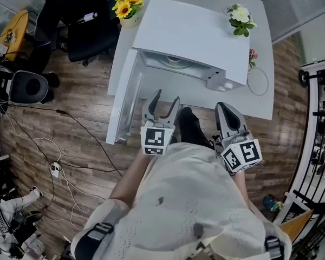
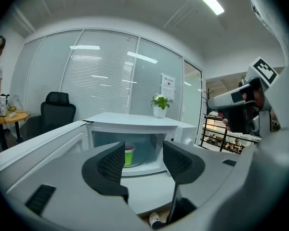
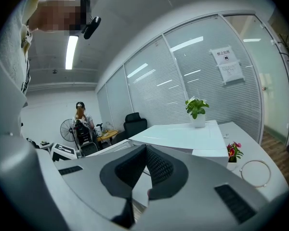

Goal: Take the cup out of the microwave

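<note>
A white microwave [image 1: 197, 34] stands on a white table [image 1: 260, 99], its door [image 1: 122, 99] swung open to the left. In the left gripper view a green cup [image 2: 129, 155] stands upright inside the microwave [image 2: 135, 129] on the turntable, left of centre. My left gripper [image 1: 166, 97] hovers just in front of the opening with its jaws open and nothing between them; the left gripper [image 2: 143, 165] is short of the cup. My right gripper [image 1: 223, 107] sits to the right, before the control panel, and the right gripper [image 3: 145, 170] shows both pads together with nothing held.
Yellow flowers [image 1: 128, 7] and a white-flowered plant [image 1: 240, 19] stand near the table's far edge. Small pink flowers [image 1: 253, 56] and a wire ring [image 1: 258, 82] lie right of the microwave. A black chair [image 1: 89, 37] and floor cables [image 1: 54, 169] are left. A person [image 3: 82, 119] stands far off.
</note>
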A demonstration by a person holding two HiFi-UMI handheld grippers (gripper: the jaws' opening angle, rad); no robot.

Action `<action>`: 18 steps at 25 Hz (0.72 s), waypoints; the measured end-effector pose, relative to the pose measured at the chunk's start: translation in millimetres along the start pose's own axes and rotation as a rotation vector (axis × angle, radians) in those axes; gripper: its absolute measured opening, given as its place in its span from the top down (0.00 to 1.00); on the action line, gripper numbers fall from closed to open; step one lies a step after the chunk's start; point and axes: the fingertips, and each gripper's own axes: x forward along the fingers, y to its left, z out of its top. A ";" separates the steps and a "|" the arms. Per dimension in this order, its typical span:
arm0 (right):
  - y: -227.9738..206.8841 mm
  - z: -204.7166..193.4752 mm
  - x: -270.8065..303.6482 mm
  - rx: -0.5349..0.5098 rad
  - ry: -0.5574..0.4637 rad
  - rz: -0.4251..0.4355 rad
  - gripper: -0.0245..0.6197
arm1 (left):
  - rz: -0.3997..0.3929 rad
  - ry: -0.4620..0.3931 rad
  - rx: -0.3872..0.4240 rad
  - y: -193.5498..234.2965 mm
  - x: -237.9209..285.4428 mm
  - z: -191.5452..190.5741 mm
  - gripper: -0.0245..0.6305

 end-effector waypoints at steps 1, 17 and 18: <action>-1.8 0.8 4.7 -0.005 0.003 0.003 0.95 | 0.000 0.004 0.001 2.3 4.4 -1.6 0.58; -68.3 2.9 39.1 0.010 0.042 -0.071 0.95 | 0.027 0.115 -0.024 35.9 101.9 -50.6 0.56; -71.5 2.6 40.0 0.011 0.045 -0.076 0.95 | 0.031 0.123 -0.031 38.4 107.1 -54.2 0.56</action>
